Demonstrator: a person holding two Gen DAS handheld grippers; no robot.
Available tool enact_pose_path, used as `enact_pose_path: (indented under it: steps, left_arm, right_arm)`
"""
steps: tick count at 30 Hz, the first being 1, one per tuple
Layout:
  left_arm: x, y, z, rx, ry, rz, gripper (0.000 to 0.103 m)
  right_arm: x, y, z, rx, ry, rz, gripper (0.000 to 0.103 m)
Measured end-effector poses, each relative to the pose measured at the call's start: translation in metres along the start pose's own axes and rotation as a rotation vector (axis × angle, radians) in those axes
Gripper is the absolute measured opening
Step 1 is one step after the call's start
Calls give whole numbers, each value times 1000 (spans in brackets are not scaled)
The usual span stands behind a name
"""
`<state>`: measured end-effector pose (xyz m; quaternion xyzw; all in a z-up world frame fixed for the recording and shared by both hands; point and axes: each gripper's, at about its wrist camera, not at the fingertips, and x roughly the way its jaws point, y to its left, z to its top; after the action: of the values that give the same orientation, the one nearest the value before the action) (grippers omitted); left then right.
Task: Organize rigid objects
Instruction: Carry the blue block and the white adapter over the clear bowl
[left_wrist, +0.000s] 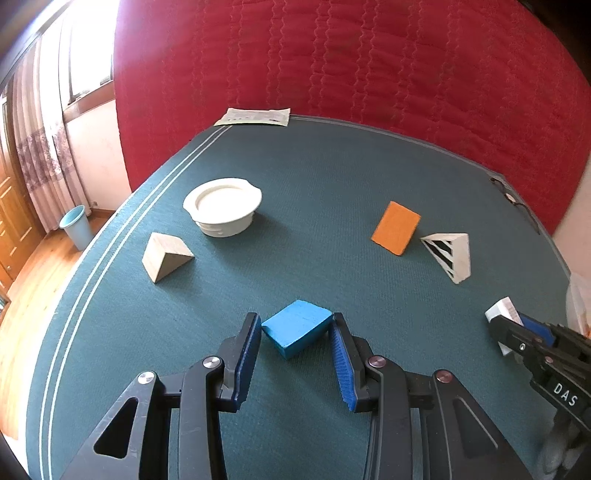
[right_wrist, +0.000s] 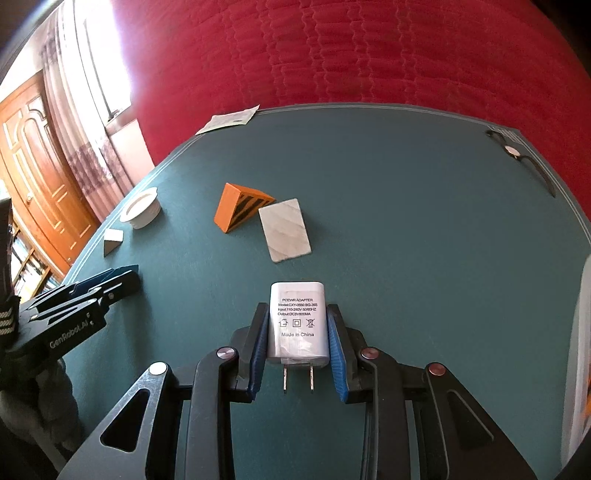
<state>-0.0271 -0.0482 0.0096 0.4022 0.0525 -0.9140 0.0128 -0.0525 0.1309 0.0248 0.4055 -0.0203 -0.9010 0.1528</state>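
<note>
Between right hand-held gripper (right_wrist: 297, 345) pads: white power adapter (right_wrist: 297, 321), pinched; smooth casing may slip. Left hand-held gripper (left_wrist: 295, 341) clamps blue block (left_wrist: 297, 326) by corners; may twist.

Daylight from blown-out window (left_wrist: 92, 44) at left; sharp focus; fisheye-bent edges

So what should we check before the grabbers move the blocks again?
1. Right gripper jaws pressed on the white power adapter: ok.
2. Adapter prongs clear of the pads: ok.
3. Left gripper jaws squeezing the blue block: cannot tell, both pads look close to touching.
4. Blue block sitting square between the pads: not ok, it is turned cornerwise.
5. Bare table ahead for setting things down: ok.
</note>
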Motion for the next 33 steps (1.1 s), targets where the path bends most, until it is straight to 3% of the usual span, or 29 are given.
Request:
enact_pose_path:
  steps: [16, 33]
  left_arm:
    - [-7, -30, 0, 49, 6, -40, 40]
    - [-8, -101, -2, 188, 15, -95, 40]
  right_arm:
    - [-42, -32, -17, 66, -46, -7, 31]
    - [-115, -125, -31, 235, -177, -151, 31]
